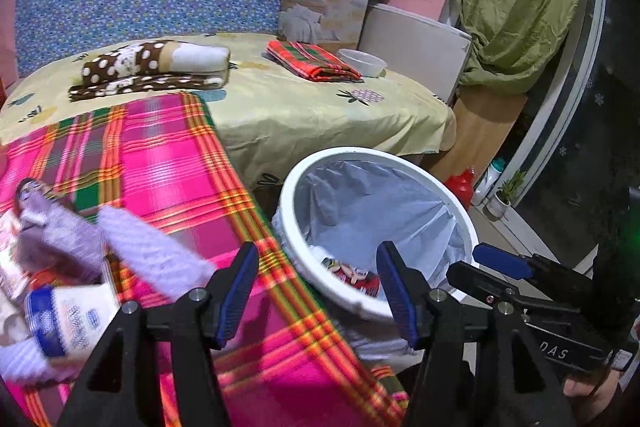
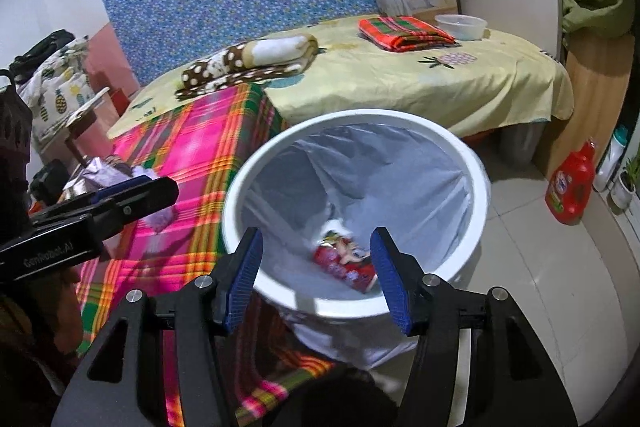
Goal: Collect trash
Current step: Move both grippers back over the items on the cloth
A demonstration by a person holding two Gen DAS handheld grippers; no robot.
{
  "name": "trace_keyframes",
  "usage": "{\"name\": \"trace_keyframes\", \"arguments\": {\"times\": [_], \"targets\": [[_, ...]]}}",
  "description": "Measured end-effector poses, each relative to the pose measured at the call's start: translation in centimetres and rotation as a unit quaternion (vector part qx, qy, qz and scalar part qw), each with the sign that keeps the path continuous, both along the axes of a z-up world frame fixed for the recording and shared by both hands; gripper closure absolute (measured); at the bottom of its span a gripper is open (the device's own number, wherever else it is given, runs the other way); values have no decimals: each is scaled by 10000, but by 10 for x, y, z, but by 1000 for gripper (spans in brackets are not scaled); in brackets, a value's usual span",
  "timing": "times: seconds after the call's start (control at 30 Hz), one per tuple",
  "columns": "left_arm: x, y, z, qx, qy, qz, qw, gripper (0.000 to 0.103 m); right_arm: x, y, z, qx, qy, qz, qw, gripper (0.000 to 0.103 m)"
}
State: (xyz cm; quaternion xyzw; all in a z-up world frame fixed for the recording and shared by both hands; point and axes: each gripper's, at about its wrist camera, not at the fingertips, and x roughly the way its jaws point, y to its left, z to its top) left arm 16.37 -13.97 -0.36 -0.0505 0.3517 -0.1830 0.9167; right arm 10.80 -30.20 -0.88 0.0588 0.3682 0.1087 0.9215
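Standing wide open with nothing between their fingers, the left tongs (image 1: 318,293) and right tongs (image 2: 316,277) sit at the bottom of each frame. A red wrapper (image 2: 346,263) lies inside the white bin (image 2: 478,195). Left is a pink checked cloth (image 1: 168,163) with blurry packets (image 1: 72,319). Further back sits a yellow bed (image 2: 420,75). "DAS" shows on one tool.

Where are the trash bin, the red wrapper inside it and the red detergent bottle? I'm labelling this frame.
trash bin (image 2: 476,187): right wrist view, on its white rim.
red wrapper (image 2: 344,263): right wrist view, on its printed middle.
red detergent bottle (image 2: 570,189): right wrist view, on its body.
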Motion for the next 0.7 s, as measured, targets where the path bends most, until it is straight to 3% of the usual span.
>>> {"name": "trace_keyframes", "arguments": {"times": [0.7], "targets": [[-71,94,-6,195,-132,1078,9939,40,-22,91,-1,78,100,1315,9912,45]]}}
